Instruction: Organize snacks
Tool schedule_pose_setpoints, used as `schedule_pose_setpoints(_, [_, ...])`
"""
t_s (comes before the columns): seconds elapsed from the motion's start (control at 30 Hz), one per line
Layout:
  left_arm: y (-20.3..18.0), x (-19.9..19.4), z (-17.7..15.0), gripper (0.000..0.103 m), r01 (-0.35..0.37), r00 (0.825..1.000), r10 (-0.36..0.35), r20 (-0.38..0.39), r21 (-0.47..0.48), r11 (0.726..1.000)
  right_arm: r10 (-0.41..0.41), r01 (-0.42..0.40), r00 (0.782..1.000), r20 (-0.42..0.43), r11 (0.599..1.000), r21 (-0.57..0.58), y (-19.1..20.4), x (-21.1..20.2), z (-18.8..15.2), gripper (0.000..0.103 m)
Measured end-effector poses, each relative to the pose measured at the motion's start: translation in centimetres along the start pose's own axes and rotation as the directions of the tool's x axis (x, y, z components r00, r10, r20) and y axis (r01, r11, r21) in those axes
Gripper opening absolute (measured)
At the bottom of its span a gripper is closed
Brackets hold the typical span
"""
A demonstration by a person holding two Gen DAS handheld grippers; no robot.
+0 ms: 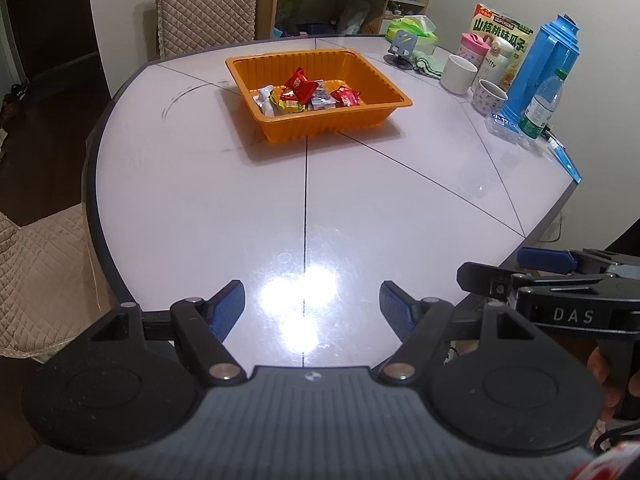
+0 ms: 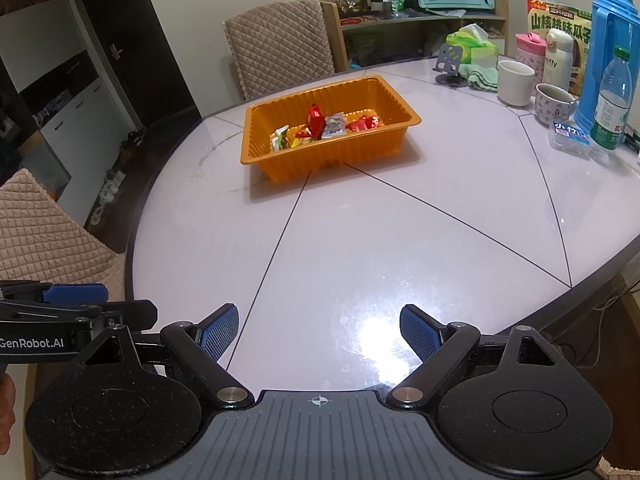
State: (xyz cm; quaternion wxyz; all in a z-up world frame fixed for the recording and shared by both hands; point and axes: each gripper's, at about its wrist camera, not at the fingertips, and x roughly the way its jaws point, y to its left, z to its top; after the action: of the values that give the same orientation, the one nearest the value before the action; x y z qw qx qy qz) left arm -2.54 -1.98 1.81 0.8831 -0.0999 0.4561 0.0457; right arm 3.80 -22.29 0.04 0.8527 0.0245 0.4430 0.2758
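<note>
On glossy table [image 1: 200,208], ribbed orange tray [image 1: 320,122]

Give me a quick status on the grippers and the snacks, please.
Left gripper open, empty. Right gripper open, empty. Snacks lie in the orange tray. Table bare between.

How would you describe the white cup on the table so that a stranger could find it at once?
Look at the round table, at the cluster by the blue thermos. The white cup stands at the cluster's edge nearest the orange tray, beside a green cloth. It alone is plain white; the cup next to it is patterned.
</note>
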Motion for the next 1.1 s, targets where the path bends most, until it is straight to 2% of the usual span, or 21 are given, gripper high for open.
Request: schedule_pose_setpoints(1.1, [0.02,0.27,0.47,0.072,0.003,1.000,-0.003,-0.003,-0.005,1.000,-0.003,0.003,1.000,0.000,1.000,-0.004,0.04,0.07,0.38,0.087])
